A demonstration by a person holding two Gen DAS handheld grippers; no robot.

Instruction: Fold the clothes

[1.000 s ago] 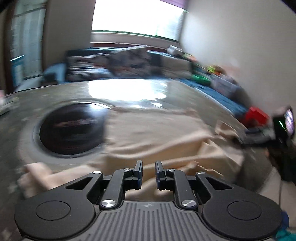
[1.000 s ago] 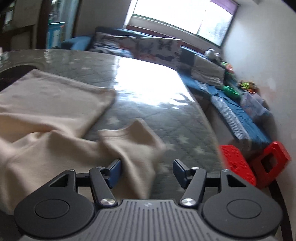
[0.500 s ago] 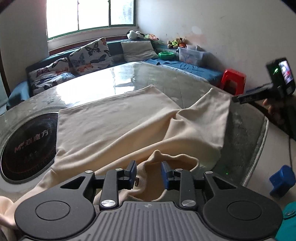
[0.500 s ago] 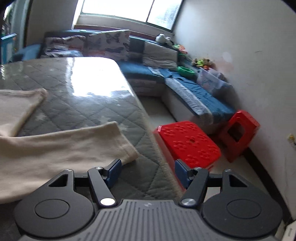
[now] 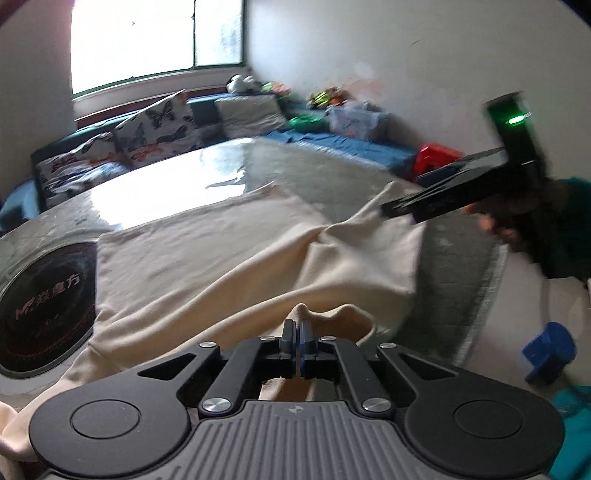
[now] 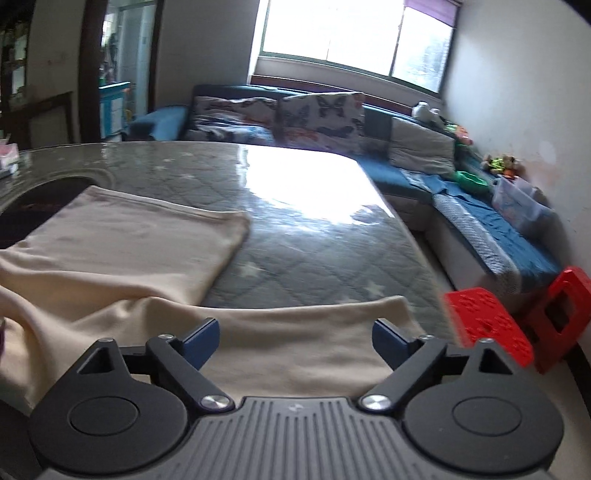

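At the bottom centre of the left wrist view, the left gripper (image 5: 296, 332) has just closed: its blue-padded jaws meet on a raised fold of the cloth (image 5: 207, 258), pinching its near edge. In the right wrist view the right gripper (image 6: 293, 338) has just been opening; its jaws stand wide apart above the cloth (image 6: 295, 343), pressing on nothing.

The cloth is a soft, matte cream knit, thick enough to hold rounded ridges. It spreads across the middle of the left view, flat at its far left part and bunched into a diagonal crease toward the right, where one flap rises to a blunt corner. It lies on the table (image 5: 454, 273), a rounded top covered with grey quilted fabric with pale stars under a glossy, glaring sheet. A round black inset (image 5: 44, 306) with printed lettering sits in the table at the left edge, touching the cloth's side.

At the right of the left view a hand (image 5: 498, 230) holds the other black gripper over the flap. Beyond the table, two red plastic stools (image 6: 491, 325) stand by a blue sofa (image 6: 480, 229) with butterfly-print cushions (image 6: 321, 114), below a bright window (image 6: 354, 33).
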